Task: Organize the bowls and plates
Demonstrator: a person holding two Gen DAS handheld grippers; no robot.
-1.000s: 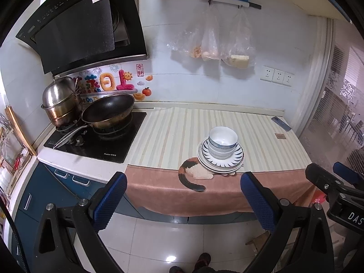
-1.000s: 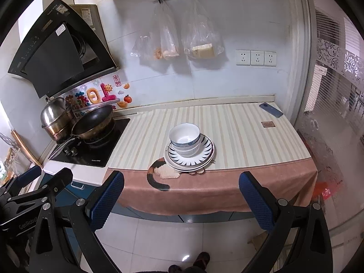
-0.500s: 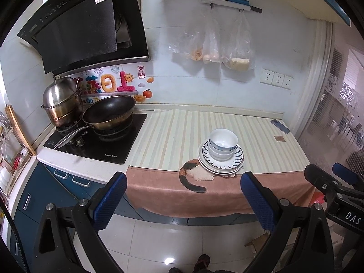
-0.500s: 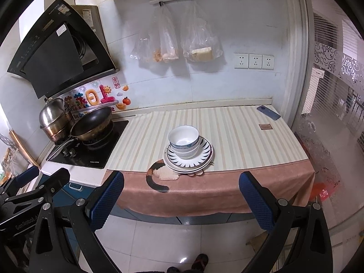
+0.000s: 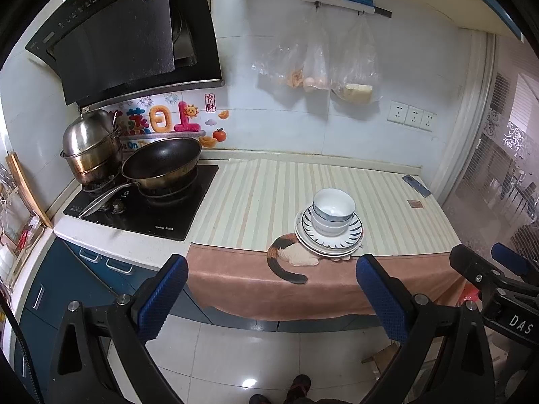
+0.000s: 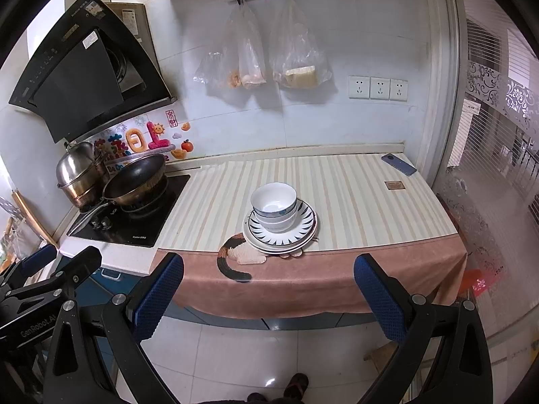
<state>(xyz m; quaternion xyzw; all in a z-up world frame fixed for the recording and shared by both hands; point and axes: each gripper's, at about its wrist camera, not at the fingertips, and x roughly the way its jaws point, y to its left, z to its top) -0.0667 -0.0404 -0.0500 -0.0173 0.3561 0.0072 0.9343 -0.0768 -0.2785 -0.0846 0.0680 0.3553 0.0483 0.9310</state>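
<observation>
2 nested bowls (image 5: 333, 213) sit on stacked plates (image 5: 348, 240); left gripper (image 5: 271, 291) and right gripper (image 6: 267, 291) spread wide, empty.

Left gripper (image 5: 271, 289): black frame, silver screws, blue textured pads (image 5: 161, 298). Right gripper (image 6: 268, 291): same build ("GenRobot.AI" and "DAS" printed on neighbouring bodies). Dark shoes (image 6: 296, 383) below jaws.

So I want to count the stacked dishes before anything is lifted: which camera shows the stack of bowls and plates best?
The right wrist view: the stack of bowls and plates sits near the middle, and the nested bowls and plate rims separate clearly. In the left wrist view the stack shows whole too, but off to the right, rims less distinct.
</observation>
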